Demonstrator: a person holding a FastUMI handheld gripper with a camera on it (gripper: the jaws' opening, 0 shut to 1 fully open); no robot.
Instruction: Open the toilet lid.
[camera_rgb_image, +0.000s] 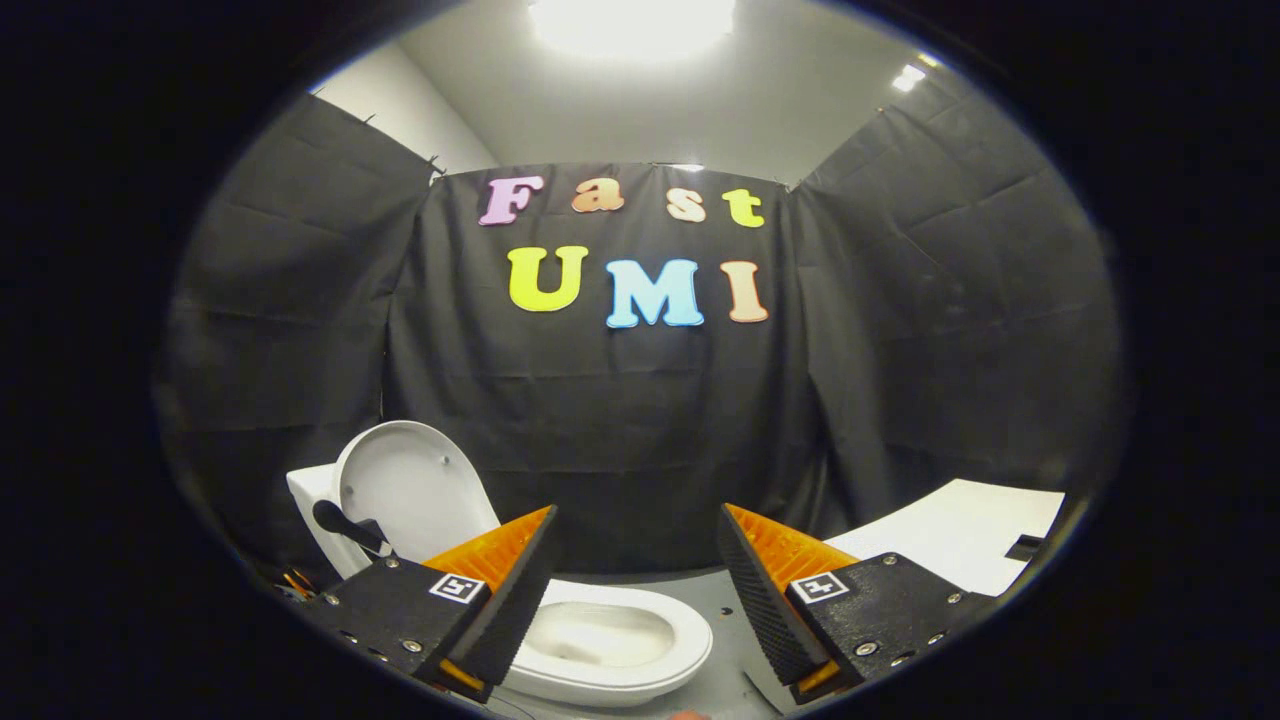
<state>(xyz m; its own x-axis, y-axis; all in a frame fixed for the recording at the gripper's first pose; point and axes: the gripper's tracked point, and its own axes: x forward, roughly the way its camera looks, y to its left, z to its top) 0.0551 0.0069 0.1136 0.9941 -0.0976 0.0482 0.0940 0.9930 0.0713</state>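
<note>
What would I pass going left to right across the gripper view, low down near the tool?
Raised toilet lid → left finger → open toilet bowl → gap between the spread fingers of the tool, holding nothing → right finger → white board against the booth wall.

Ahead of me hangs the creased black cloth booth wall (640, 420). Over it I see a bright ceiling light (632, 22). A flat white board (950, 545) lies off to my right on the grey floor (715, 680).
</note>
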